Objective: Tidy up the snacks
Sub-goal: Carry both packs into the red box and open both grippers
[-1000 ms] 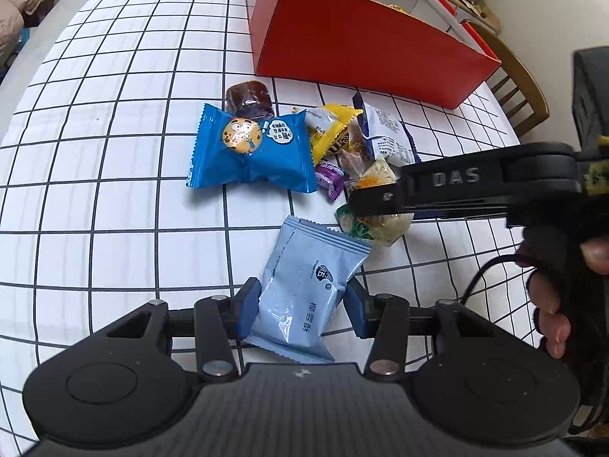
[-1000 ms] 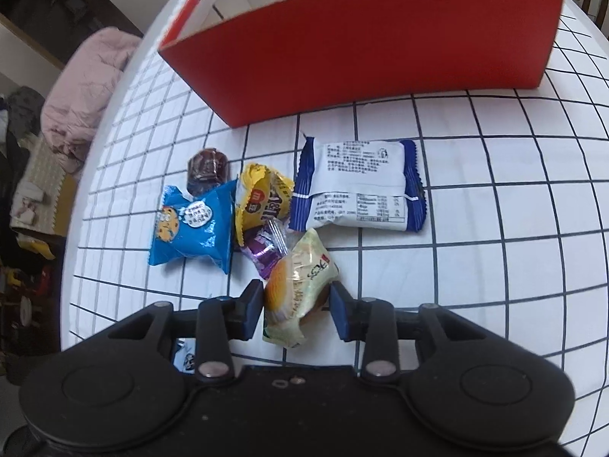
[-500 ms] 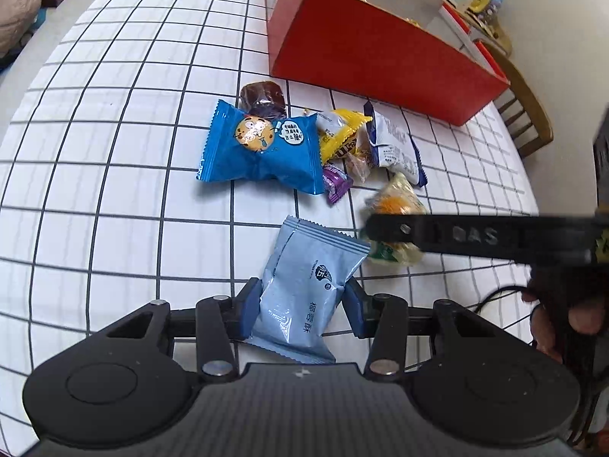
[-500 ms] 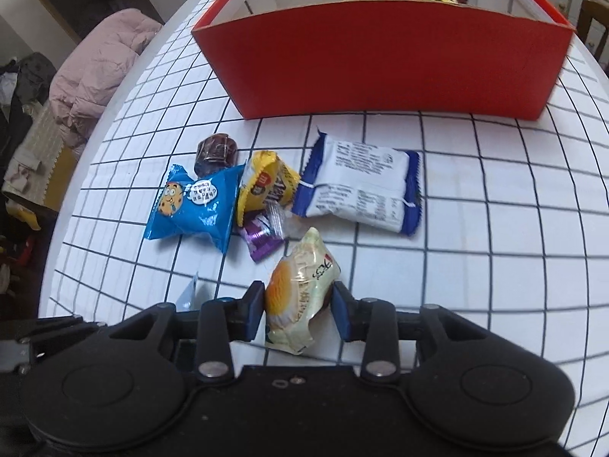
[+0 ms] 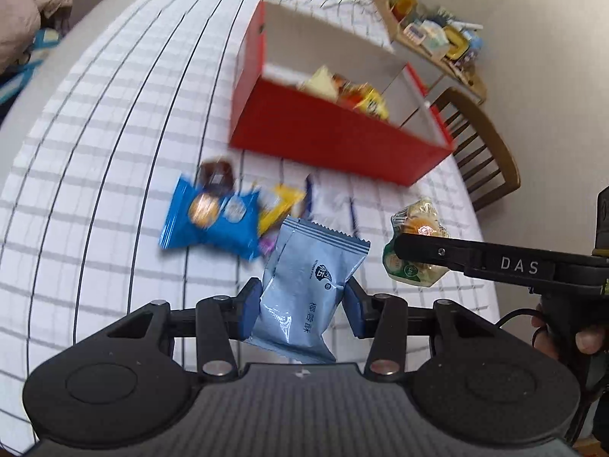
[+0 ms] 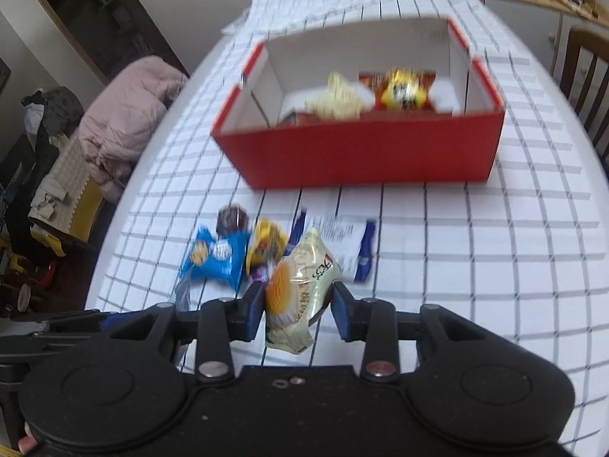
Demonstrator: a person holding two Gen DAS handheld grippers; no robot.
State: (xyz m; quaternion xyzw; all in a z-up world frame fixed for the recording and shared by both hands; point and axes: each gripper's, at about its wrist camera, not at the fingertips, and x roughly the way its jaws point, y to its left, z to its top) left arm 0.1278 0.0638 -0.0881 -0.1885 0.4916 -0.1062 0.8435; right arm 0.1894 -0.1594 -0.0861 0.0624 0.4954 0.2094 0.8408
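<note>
My left gripper (image 5: 302, 306) is shut on a pale grey-blue snack packet (image 5: 304, 289), held up off the checked tablecloth. My right gripper (image 6: 298, 310) is shut on a clear-wrapped yellow cake packet (image 6: 298, 291), also lifted; that cake packet (image 5: 416, 243) shows in the left wrist view too, at the right arm's tip. On the cloth below lie a bright blue cookie packet (image 5: 209, 221), a dark brown sweet (image 5: 217, 171), a yellow packet (image 5: 279, 205) and a white-and-navy packet (image 6: 338, 240). The red open box (image 6: 357, 156) stands beyond them, holding several snacks.
A wooden chair (image 5: 483, 152) stands at the table's right edge. Behind it is a shelf (image 5: 437, 42) with small items. A pink padded coat (image 6: 125, 122) lies off the table's left side. A hand (image 5: 571, 335) grips the right tool.
Both grippers have risen with their packets, which hung just over the cloth before. The box's inside has come into view in both views, and the loose snacks look farther below.
</note>
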